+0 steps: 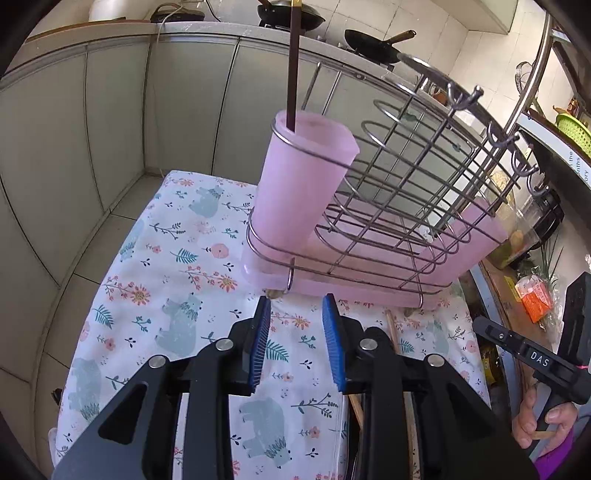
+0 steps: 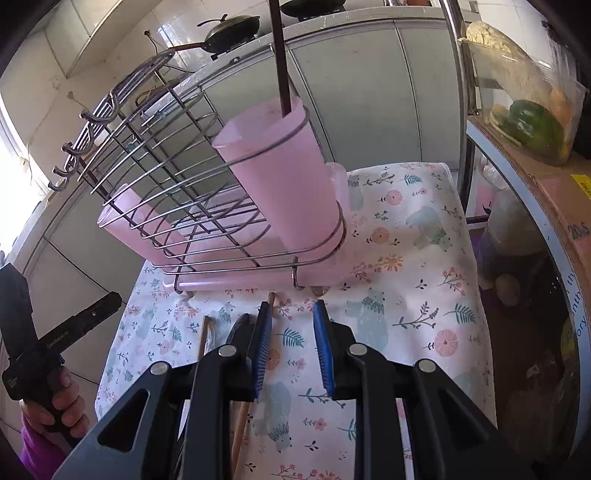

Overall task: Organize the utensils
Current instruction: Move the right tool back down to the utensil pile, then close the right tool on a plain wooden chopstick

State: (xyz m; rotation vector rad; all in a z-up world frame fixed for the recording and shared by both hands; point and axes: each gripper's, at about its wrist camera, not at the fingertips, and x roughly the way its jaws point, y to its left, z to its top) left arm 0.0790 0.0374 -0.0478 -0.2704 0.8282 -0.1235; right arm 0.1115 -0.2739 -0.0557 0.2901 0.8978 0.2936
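Observation:
A pink cup (image 1: 295, 192) (image 2: 284, 177) stands in the near end of a wire utensil rack (image 1: 406, 206) (image 2: 155, 206), with one dark chopstick (image 1: 293, 66) (image 2: 279, 55) upright in it. A second pink cup (image 1: 484, 229) (image 2: 122, 218) fills the rack's other end. Wooden chopsticks (image 1: 392, 332) (image 2: 204, 334) lie on the floral cloth (image 1: 166, 258) (image 2: 406, 258) in front of the rack; one (image 2: 272, 298) runs under my right gripper's left finger. My left gripper (image 1: 297, 301) and right gripper (image 2: 291, 306) hover open and empty just short of the rack's base.
A pink drip tray (image 1: 369, 291) (image 2: 236, 284) sits under the rack. Grey cabinets (image 1: 110, 129) and woks (image 1: 373, 46) (image 2: 231, 27) stand behind the table. A cardboard box (image 2: 546, 192) with bagged vegetables (image 2: 528, 118) is at the right. A hand (image 2: 62, 398) holds the other gripper.

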